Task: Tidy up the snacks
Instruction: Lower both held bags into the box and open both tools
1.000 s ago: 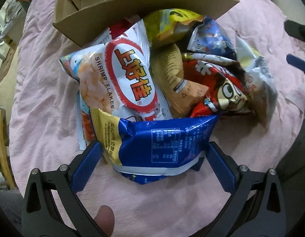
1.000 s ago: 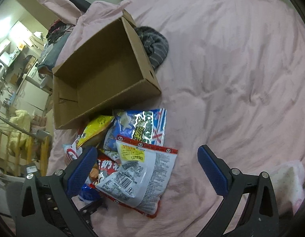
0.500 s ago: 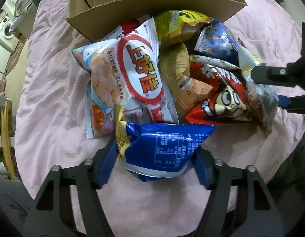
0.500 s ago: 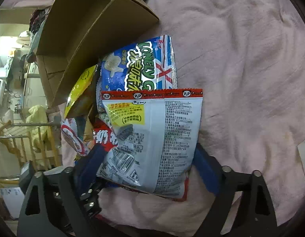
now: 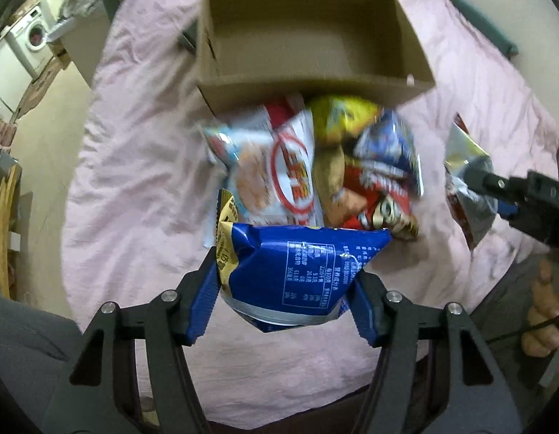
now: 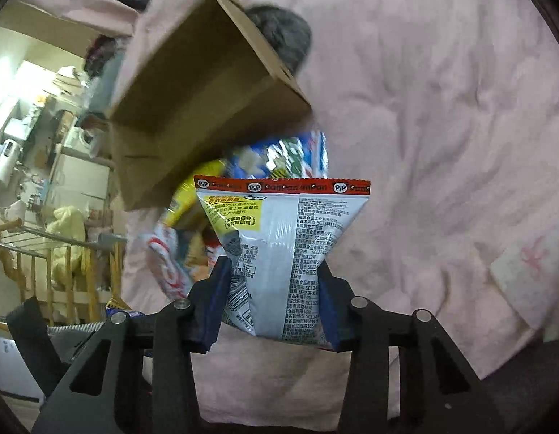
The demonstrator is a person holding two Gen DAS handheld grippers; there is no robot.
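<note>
My left gripper (image 5: 285, 296) is shut on a blue snack bag (image 5: 297, 271) and holds it above the pink bedspread. Beyond it lies a pile of snack bags (image 5: 308, 166), among them a white shrimp-flakes bag (image 5: 276, 173). An open cardboard box (image 5: 304, 39) stands behind the pile, its inside bare. My right gripper (image 6: 274, 303) is shut on a white and red snack bag (image 6: 283, 238), lifted off the bed. That bag and the right gripper (image 5: 496, 184) also show at the right of the left wrist view.
The pink bedspread (image 6: 442, 115) spreads wide to the right of the box (image 6: 207, 97). A dark grey cloth (image 6: 283, 36) lies behind the box. A wooden rail (image 6: 37, 264) and room clutter are off the bed's left side.
Both grippers have closed on their bags and lifted them off the bed. The box now shows more fully in the left wrist view.
</note>
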